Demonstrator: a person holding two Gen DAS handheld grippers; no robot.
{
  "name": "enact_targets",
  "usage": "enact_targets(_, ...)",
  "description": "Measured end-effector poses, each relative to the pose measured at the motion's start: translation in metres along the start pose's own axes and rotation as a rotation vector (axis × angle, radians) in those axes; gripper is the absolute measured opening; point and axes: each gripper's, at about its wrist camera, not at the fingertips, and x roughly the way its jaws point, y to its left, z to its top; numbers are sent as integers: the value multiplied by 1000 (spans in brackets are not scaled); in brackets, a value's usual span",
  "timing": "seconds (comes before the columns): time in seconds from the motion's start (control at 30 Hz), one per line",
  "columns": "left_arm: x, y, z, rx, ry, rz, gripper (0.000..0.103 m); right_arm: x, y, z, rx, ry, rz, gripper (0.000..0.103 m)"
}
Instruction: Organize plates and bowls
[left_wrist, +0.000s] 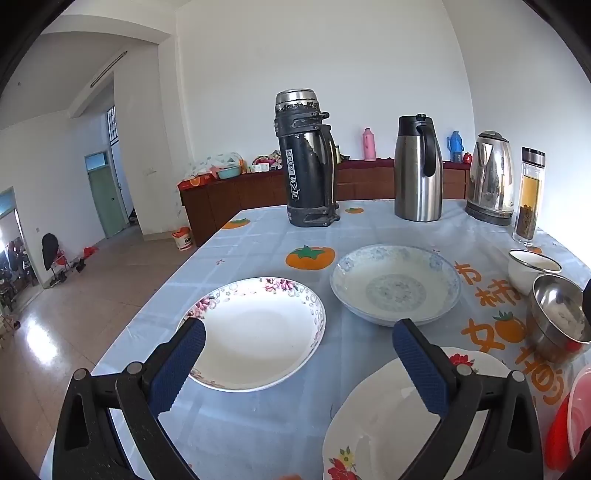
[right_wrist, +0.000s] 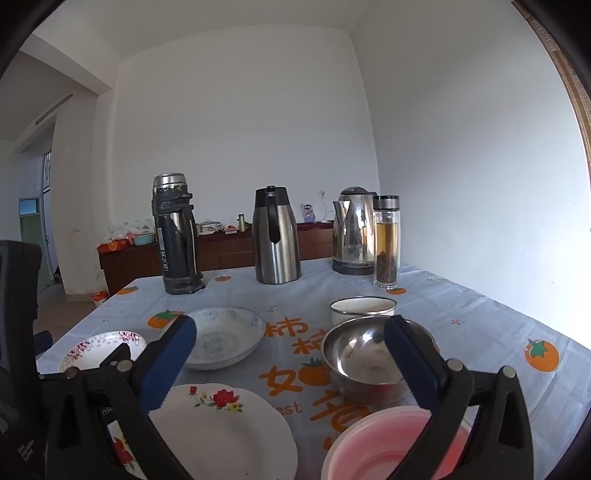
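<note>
A pink-flowered white plate (left_wrist: 255, 332) lies left of a blue-patterned deep plate (left_wrist: 395, 284). A red-flowered plate (left_wrist: 384, 421) lies nearest me. To the right stand a steel bowl (left_wrist: 557, 317), a white bowl (left_wrist: 532, 267) and a red plastic bowl (left_wrist: 576, 421). My left gripper (left_wrist: 299, 336) hovers open above the plates, holding nothing. My right gripper (right_wrist: 290, 334) is open and empty too, with the steel bowl (right_wrist: 365, 358) behind its right finger. The red-flowered plate (right_wrist: 225, 432) and the red plastic bowl (right_wrist: 391, 446) sit below it.
A black thermos (left_wrist: 306, 162), a steel carafe (left_wrist: 419, 170), an electric kettle (left_wrist: 489, 177) and a glass tea bottle (left_wrist: 530, 195) line the table's far side. The blue tablecloth's left edge (left_wrist: 155, 295) drops to a tiled floor. A wooden sideboard (left_wrist: 240, 195) stands behind.
</note>
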Motion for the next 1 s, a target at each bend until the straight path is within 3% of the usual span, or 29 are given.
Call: enact_targets(1.0, 7, 6, -2, -33, 49, -47, 103, 5, 3, -6, -11, 30, 4, 103)
